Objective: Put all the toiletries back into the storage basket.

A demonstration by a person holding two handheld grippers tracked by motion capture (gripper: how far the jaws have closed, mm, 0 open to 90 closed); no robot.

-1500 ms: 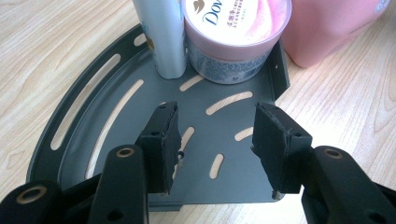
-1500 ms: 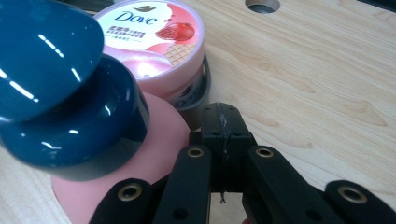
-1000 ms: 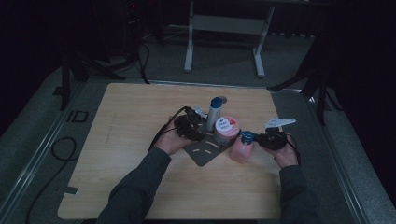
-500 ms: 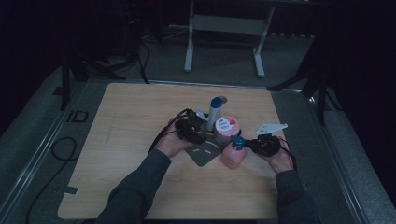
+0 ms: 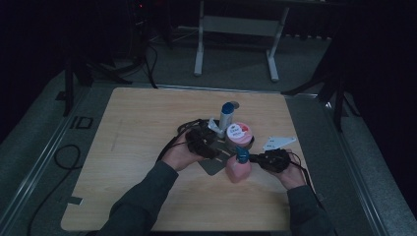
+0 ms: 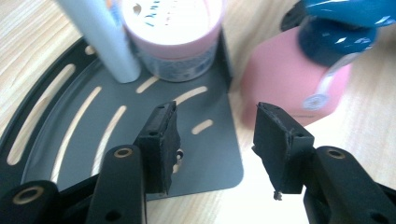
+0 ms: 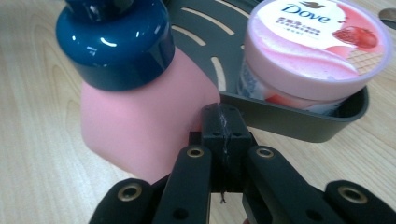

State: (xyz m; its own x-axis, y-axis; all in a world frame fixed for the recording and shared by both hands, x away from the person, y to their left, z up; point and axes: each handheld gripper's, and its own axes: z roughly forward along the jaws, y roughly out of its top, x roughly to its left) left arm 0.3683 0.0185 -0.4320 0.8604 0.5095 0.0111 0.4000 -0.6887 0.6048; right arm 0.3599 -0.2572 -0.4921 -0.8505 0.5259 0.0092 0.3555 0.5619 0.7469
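At frame centre, our closed, empty right claw (image 7: 223, 122) touches the pink squat bottle with dark-blue cap (image 5: 238, 168) beside the black slotted tray (image 6: 84, 126), while our left claw (image 6: 217, 135), jaws just widening, hangs released over the tray's corner.

Looks like a lab or recording studio, not a home. Dark room, lit only over the table (image 5: 147, 147), a plain light-wood top set on grey carpet-like floor (image 5: 236, 73). At 12 o'clock beyond the table: a white metal stand frame (image 5: 236, 24) with two legs. Black stand legs (image 5: 74, 73) at 10 o'clock and more at 2 o'clock. Loose black cables (image 5: 64, 157) run over the floor at 9 o'clock. Metal rails edge the platform left and right. Bathroom toiletries on the table read as props.
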